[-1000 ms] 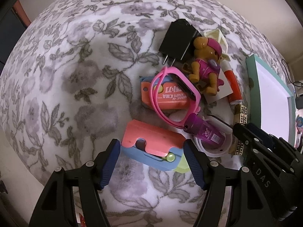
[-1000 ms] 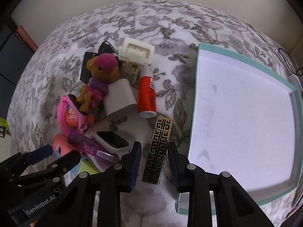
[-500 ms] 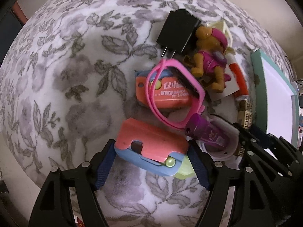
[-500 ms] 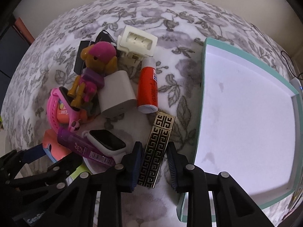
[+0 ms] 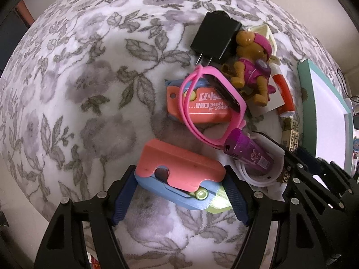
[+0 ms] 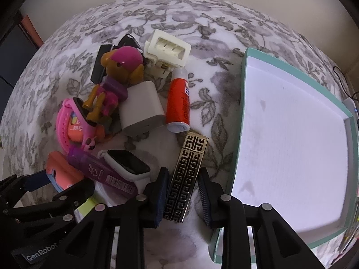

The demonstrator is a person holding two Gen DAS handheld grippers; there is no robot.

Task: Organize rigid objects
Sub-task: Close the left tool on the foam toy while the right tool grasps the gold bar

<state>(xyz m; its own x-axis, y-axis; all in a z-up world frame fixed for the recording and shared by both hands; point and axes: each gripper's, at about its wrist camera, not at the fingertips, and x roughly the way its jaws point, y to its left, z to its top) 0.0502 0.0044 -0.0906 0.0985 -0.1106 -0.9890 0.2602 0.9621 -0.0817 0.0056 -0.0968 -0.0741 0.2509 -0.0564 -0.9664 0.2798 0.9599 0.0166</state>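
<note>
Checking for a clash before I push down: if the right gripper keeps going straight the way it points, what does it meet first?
Probably the gold-and-black patterned bar, already lying between the right gripper pads; under it only the floral blanket. Depth is unclear.

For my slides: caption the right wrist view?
Right tool straddling gold-patterned lighter beside teal tray.

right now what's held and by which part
Nothing yet: left gripper, jaws just opening, flanks coral toy knife endwise; right gripper, jaws just closing, straddles gold bar at its near end.
</note>
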